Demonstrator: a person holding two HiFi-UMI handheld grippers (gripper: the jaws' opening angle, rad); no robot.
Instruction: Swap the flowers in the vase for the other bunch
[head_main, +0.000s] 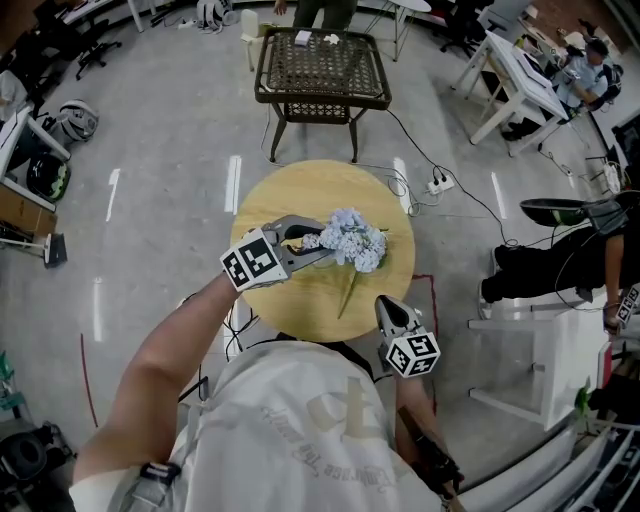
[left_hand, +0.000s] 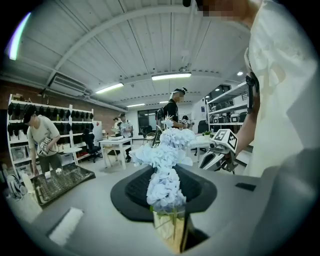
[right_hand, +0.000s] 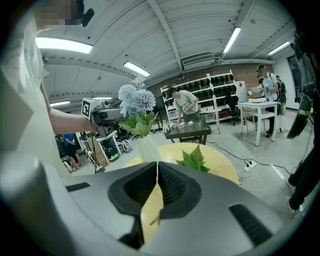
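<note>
- The round wooden worktop (head_main: 300, 195) carries a white vase (right_hand: 147, 148) with the pale blue flowers (head_main: 352, 240) standing upright in it, leaves showing just above the rim.
- The left gripper (head_main: 318, 243) reaches in from the left, nearly level. In the left gripper view the bunch stands right between its dark pads, and the jaws are clenched on the blue flowers with only a narrow gap left below.
- The right gripper (head_main: 384, 302) hangs over the near right edge of the worktop, apart from the vase. Its jaws are pressed together with nothing between them; only a sliver of the wood shows through the slit.
- A green leafy stem (head_main: 347, 295) lies flat on the worktop between the vase and the right gripper, touching neither gripper.
</note>
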